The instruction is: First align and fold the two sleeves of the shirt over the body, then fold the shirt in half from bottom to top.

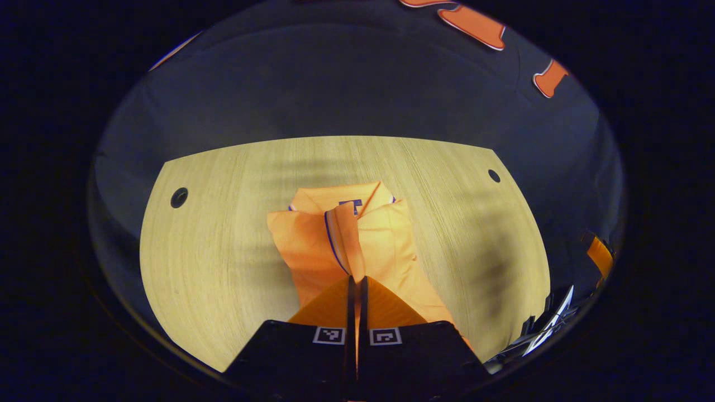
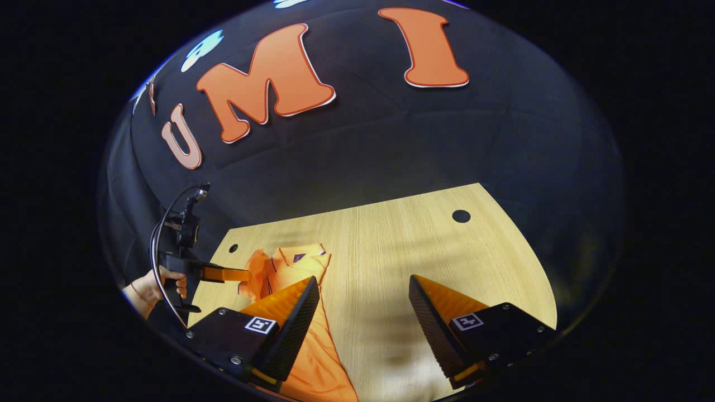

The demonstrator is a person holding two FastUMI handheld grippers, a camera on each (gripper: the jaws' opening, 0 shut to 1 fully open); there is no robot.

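Here we see the orange shirt lying on the wooden tabletop, collar toward the far edge. Our left hand-held gripper has its fingers together, clamped on a trimmed sleeve edge lifted over the body. Our right hand-held gripper stands wide apart, holding nothing, just beside the shirt's edge. We judge the cloth light, limp and prone to slipping; it is best pinched at hems or corners.

No words or numbers could be read. The small dark tag inside the shirt's collar, near the middle of the left gripper view, was too tiny and blurry to make out.
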